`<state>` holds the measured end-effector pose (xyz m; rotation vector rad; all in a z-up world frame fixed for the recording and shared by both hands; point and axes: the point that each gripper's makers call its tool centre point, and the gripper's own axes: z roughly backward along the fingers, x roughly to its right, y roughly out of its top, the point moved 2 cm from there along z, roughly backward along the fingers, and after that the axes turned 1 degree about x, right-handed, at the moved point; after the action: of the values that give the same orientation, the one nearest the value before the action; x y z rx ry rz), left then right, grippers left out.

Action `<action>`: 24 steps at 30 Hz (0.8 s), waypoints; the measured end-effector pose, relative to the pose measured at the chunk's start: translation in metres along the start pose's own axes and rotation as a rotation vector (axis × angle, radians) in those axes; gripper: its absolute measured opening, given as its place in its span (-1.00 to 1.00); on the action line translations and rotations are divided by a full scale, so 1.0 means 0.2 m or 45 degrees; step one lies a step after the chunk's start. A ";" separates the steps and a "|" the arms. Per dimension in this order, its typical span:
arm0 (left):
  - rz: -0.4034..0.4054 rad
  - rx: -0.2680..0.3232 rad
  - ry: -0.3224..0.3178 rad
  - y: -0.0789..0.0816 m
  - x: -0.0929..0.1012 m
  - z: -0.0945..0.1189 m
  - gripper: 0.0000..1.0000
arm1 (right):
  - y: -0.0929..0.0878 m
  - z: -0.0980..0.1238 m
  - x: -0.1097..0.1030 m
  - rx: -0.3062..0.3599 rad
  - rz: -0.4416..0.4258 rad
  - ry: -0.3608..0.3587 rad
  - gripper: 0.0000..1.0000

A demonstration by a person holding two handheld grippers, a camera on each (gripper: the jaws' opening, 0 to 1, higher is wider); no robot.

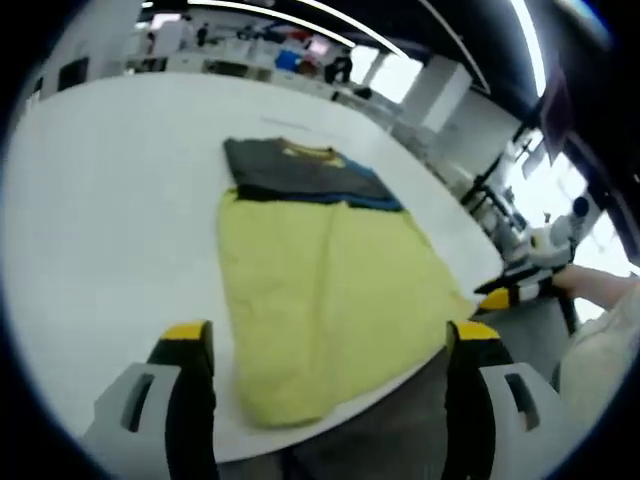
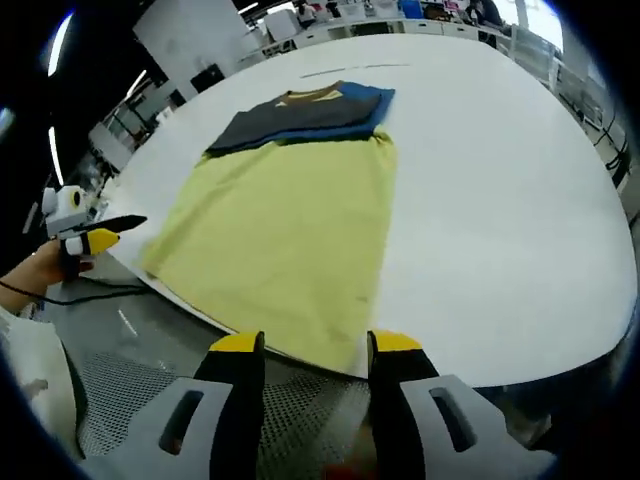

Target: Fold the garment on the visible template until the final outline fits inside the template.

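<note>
Tongs (image 1: 330, 345) (image 2: 317, 350) hover open-jawed off table (image 2: 500, 200), short of garment (image 2: 290, 210).

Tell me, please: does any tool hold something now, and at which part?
Nothing is held. The left tool and the right tool are both open, short of the yellow garment on the white table.

white table (image 1: 120, 190), yellow-and-grey garment (image 1: 320, 290) flat

Yellow garment (image 2: 285, 235) lies flat on the white table (image 2: 500, 180); right gripper (image 2: 318, 345) open, empty
</note>
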<state>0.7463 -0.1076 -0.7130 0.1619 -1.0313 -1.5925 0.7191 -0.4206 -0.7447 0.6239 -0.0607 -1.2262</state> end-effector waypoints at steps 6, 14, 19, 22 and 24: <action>0.034 -0.048 0.024 -0.04 -0.02 -0.01 0.81 | -0.07 -0.05 0.02 -0.082 0.061 -0.056 -0.35; 0.100 -0.168 0.086 -0.12 -0.06 -0.04 0.68 | -0.05 -0.09 0.03 -0.099 0.139 -0.122 -0.58; 0.093 -0.209 0.126 -0.15 -0.08 -0.04 0.61 | -0.05 -0.10 0.07 -0.093 0.131 -0.161 -0.92; 0.153 -0.227 0.111 -0.15 -0.09 -0.02 0.55 | -0.04 -0.10 0.07 -0.096 0.039 -0.142 -0.93; 0.163 -0.241 0.117 -0.16 -0.11 -0.01 0.38 | -0.04 -0.10 0.07 -0.097 0.046 -0.140 -0.94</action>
<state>0.7317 -0.0918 -0.7442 0.0392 -0.7997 -1.5416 0.7245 -0.4267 -0.7686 0.4869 -0.1161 -1.2213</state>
